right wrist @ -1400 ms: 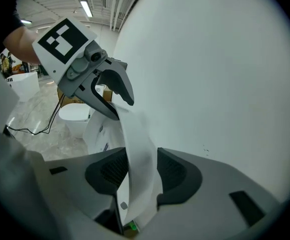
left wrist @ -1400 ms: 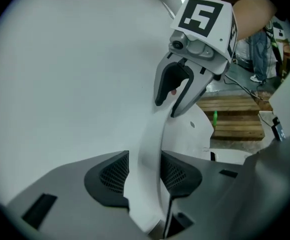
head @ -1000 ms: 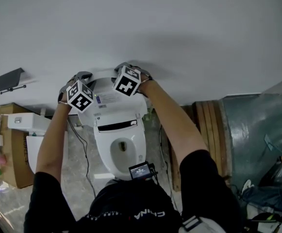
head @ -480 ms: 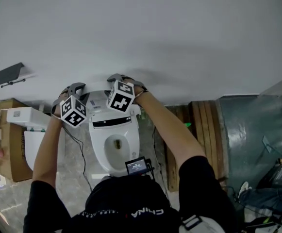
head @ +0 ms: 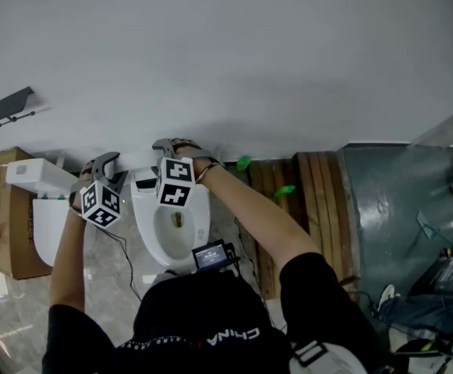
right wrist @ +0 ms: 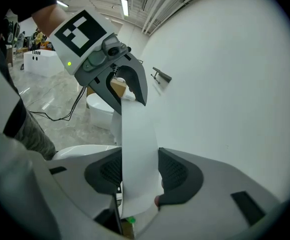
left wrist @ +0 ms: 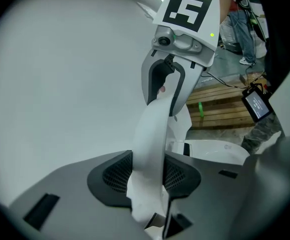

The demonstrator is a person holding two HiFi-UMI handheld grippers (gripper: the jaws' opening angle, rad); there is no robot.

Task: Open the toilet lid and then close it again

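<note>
Toilet lid raised upright, close to wall; room behind it cannot be judged. Bowl left uncovered, reachable from above. Left side crowded by second toilet and cardboard box. Right side blocked by wooden pallets.

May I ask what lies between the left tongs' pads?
The rim of the toilet lid, per the left gripper view; the left tongs are opening.

Both arms reach forward, left gripper and right gripper fingers opening around the lid.
</note>
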